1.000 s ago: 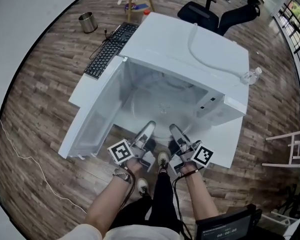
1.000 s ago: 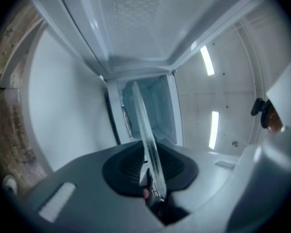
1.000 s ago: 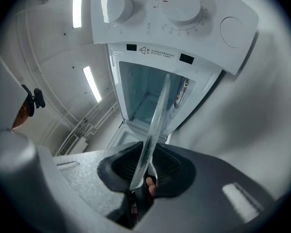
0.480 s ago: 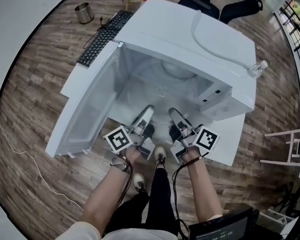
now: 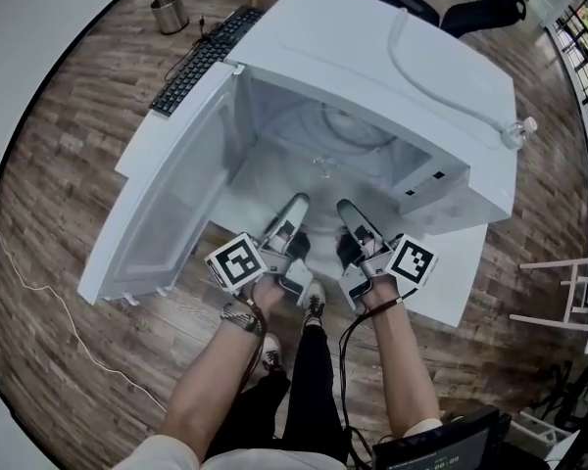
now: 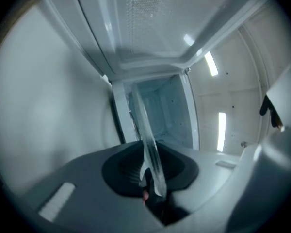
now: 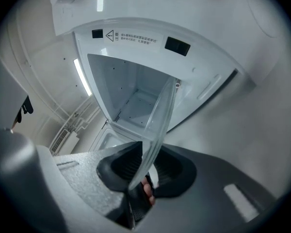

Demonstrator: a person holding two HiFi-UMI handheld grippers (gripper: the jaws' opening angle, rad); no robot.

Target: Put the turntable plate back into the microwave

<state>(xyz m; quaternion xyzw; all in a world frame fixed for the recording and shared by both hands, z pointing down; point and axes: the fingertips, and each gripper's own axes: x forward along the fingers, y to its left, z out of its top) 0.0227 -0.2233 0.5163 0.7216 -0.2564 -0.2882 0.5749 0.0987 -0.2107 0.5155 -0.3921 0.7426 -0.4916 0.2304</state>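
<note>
The clear glass turntable plate (image 5: 322, 172) hangs level at the mouth of the white microwave (image 5: 372, 57), partly inside the cavity. My left gripper (image 5: 296, 205) is shut on its near rim; the rim (image 6: 148, 136) runs edge-on between the pads, and the jaws have just closed a little further on it. My right gripper (image 5: 348, 210) is shut on the near rim beside it. There the glass edge (image 7: 158, 124) still passes between the pads, though those jaws have just been opening. The microwave door (image 5: 167, 194) stands swung open on the left.
A pale hose (image 5: 421, 76) lies on the microwave's top, a small bottle (image 5: 520, 128) at its right corner. A black keyboard (image 5: 201, 62) sits on the white table (image 5: 453, 284) behind the door. On the wood floor stand a metal bin (image 5: 169, 12) and an office chair (image 5: 470, 8).
Both grippers have carried the plate forward, deeper into the open cavity. The microwave now sits larger and nearer in the head view.
</note>
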